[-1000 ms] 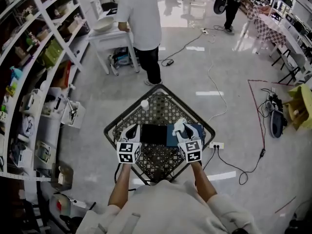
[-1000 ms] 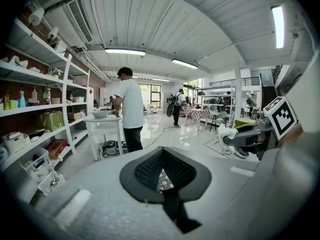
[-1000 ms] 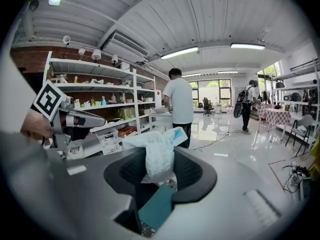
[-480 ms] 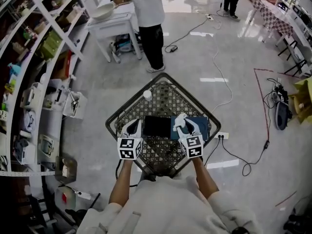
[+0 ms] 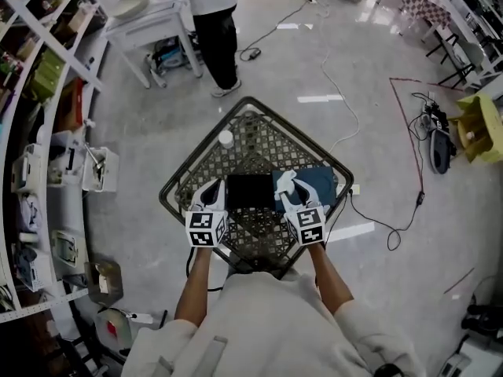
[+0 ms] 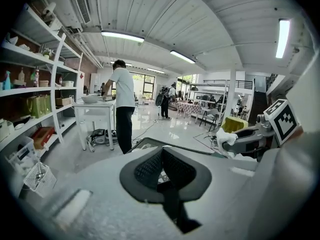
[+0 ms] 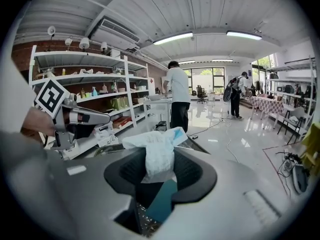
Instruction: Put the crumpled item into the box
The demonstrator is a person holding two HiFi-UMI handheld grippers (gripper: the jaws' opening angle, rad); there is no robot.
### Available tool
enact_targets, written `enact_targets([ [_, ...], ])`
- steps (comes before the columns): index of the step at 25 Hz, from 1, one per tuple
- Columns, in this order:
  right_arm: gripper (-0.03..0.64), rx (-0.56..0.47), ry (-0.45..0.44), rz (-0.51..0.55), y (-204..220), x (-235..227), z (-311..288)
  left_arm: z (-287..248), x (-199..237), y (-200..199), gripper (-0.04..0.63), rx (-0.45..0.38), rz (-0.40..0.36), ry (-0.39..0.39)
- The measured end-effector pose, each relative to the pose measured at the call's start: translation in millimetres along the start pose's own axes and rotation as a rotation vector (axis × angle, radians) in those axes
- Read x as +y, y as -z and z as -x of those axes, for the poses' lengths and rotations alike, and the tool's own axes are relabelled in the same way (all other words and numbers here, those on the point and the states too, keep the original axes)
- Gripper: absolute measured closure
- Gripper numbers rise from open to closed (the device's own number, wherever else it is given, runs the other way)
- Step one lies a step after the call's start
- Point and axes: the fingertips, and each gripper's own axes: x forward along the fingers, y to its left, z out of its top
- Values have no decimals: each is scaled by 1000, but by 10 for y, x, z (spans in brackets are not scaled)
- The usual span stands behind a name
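Note:
My right gripper (image 5: pixel 288 188) (image 7: pixel 160 157) is shut on the crumpled item (image 7: pixel 156 144) (image 5: pixel 286 181), a white wad of paper with a blue edge that sticks up from the pads. It hovers at the right edge of the open black box (image 5: pixel 250 192), over the teal lid (image 5: pixel 318 183) (image 7: pixel 162 201) lying beside it. My left gripper (image 5: pixel 210 198) (image 6: pixel 162 156) hangs at the box's left edge, its pads meeting at the tips with nothing between them. In the left gripper view the right gripper (image 6: pixel 252 139) shows with the white wad (image 6: pixel 225 137).
Box and lid lie on a small black mesh table (image 5: pixel 259 136). A small white round object (image 5: pixel 226 138) sits near its far corner. A person (image 5: pixel 211 22) stands at a white table beyond. Shelves (image 5: pixel 39 132) run along the left; cables (image 5: pixel 338 108) cross the floor.
The head view has shifted, so the table sits higher in the frame. Both grippers keep their places beside the box, the right one still holding the wad.

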Motion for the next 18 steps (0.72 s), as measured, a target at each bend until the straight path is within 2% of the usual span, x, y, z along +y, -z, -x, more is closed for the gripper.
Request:
enact_targets([
  [9,474,70,29,-28,282,93,-165,-134,146,318,591,61,27,46],
  [18,474,131,-3,-44,581,253,-263,-143,175,647,591,113,53,51],
])
